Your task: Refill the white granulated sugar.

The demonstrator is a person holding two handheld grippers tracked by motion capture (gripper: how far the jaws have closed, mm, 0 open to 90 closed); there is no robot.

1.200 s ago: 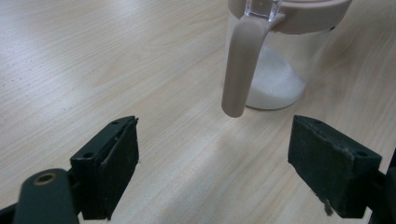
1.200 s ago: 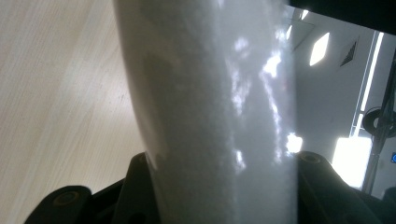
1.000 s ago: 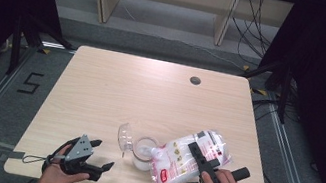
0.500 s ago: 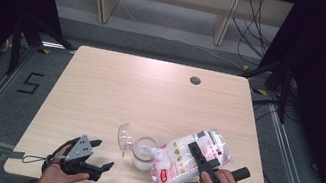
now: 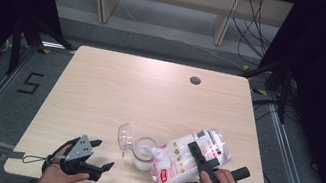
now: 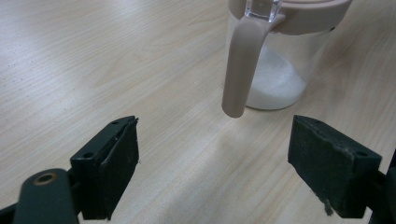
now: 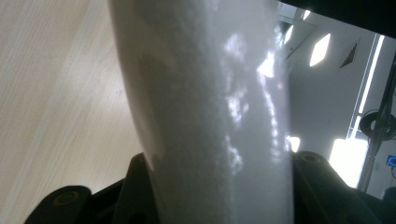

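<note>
right gripper (image 5: 196, 154): clamped on the bag (image 5: 190, 158), tilted over the jar's mouth.
jar (image 5: 143, 152): clear, lid flipped open, white grains inside.
left gripper (image 5: 102, 156): jaws apart, nothing held, near jar's left.

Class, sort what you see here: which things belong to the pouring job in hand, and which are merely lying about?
In the job:
- bag of white grains, clamped in the right gripper
- clear jar, its lid open
- left gripper, open beside it

Lying about:
- table
- cables on the floor
</note>
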